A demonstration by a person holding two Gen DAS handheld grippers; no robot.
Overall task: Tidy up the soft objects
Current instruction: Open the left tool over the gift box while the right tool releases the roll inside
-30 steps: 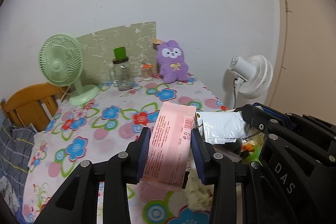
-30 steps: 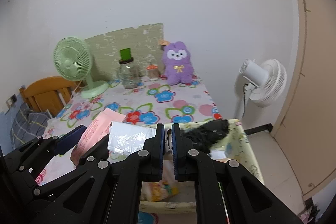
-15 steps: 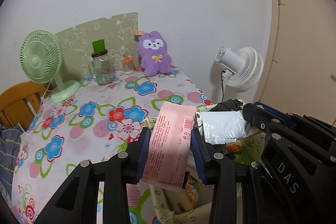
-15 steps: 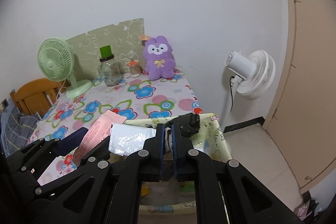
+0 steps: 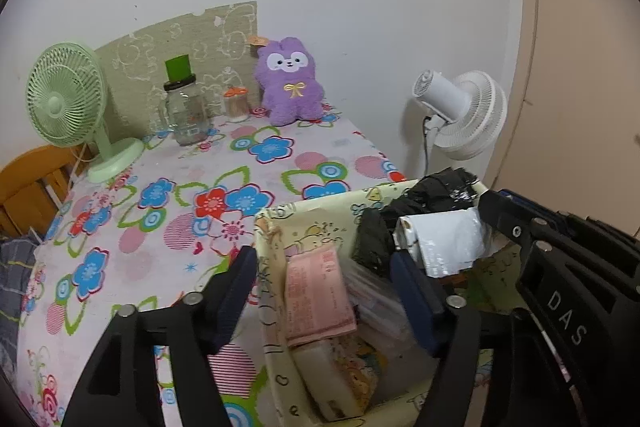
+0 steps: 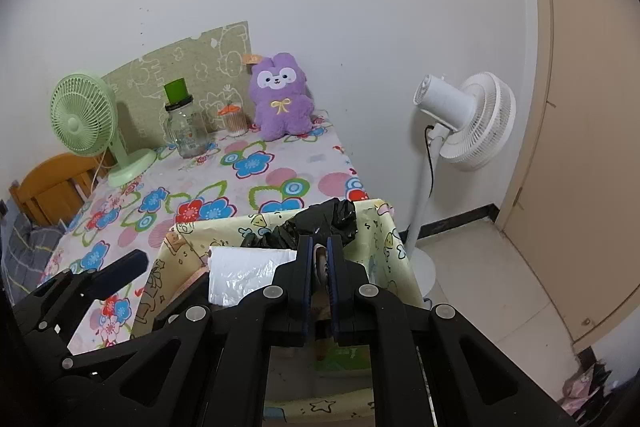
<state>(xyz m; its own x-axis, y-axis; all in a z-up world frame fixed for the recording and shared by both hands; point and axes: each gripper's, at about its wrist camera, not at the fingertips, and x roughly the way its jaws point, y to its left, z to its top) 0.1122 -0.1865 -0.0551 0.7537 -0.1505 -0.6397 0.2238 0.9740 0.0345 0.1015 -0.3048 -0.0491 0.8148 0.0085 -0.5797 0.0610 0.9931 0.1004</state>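
My left gripper [image 5: 322, 261] hangs over a yellow cartoon-print fabric bin [image 5: 276, 227], its jaws opening with nothing pressed between them. A pink packet [image 5: 320, 299] lies inside the bin just below the left gripper, on other packs. My right gripper [image 6: 320, 247] is shut on the edge of a white plastic packet [image 6: 248, 275], held above the bin's [image 6: 384, 235] opening. The same white packet [image 5: 444, 239] hangs at the right of the left wrist view. A crumpled black plastic bag [image 6: 316, 223] sits at the bin's far side. A purple plush toy [image 5: 290, 83] leans on the wall at the table's back.
On the flowered tablecloth [image 5: 160, 227] stand a green desk fan [image 5: 68, 99], a glass jar with a green lid [image 5: 186, 111] and a small orange-topped jar [image 5: 236, 105]. A white standing fan [image 6: 464, 119] is on the floor right of the bin. A wooden chair [image 5: 24, 183] is at the left.
My left gripper's jaws have opened and the pink packet has dropped from them into the bin. Both grippers moved forward and down over the bin, the right still carrying the white packet.
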